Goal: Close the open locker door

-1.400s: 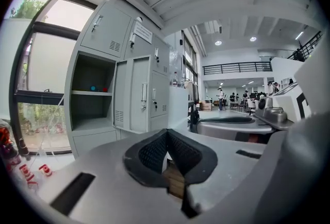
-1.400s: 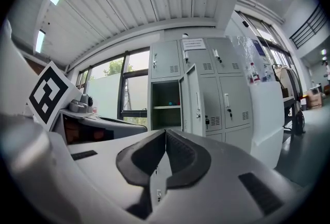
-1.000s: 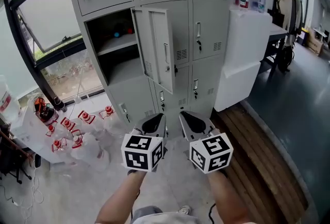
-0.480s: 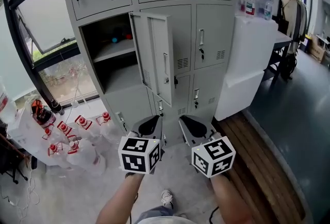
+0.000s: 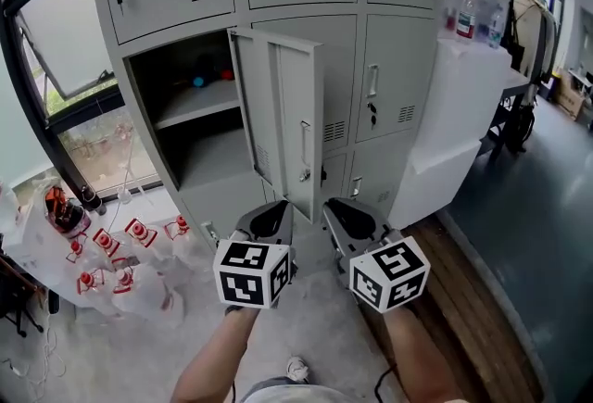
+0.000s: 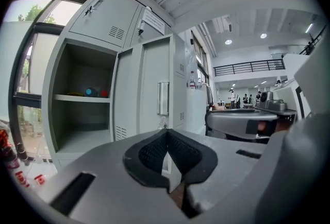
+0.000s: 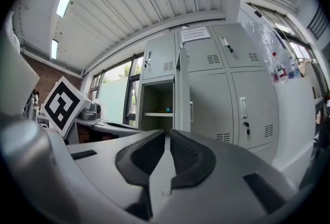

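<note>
Approach phase, by the look of it: no contact yet with the door (image 5: 278, 109). Door swung well out from the open compartment (image 5: 190, 128) in the locker's middle row, left column, hinged on that compartment's right side, free edge and handle (image 5: 304, 149) toward the grippers. Left gripper (image 5: 269, 223) closed, pads meeting at the tips, nothing between them. Right gripper (image 5: 347, 218) closed too, and empty. Both held low, side by side, in front of and below the door, well short of it.

No need to open either one; closed jaws serve well as a blunt pusher. Better to bring the right gripper round to the face turned away from the compartment, near the free edge at about handle height, where least effort swings it. Keep the push square to the panel and follow its arc so the tips don't skid off the painted metal. Slow down near the frame, then press until it seats flush. Blue and red things on the shelf (image 5: 208, 77) sit far back, so probably no fouling. Mind the bottles (image 5: 116, 253) on the floor at left when stepping in
</note>
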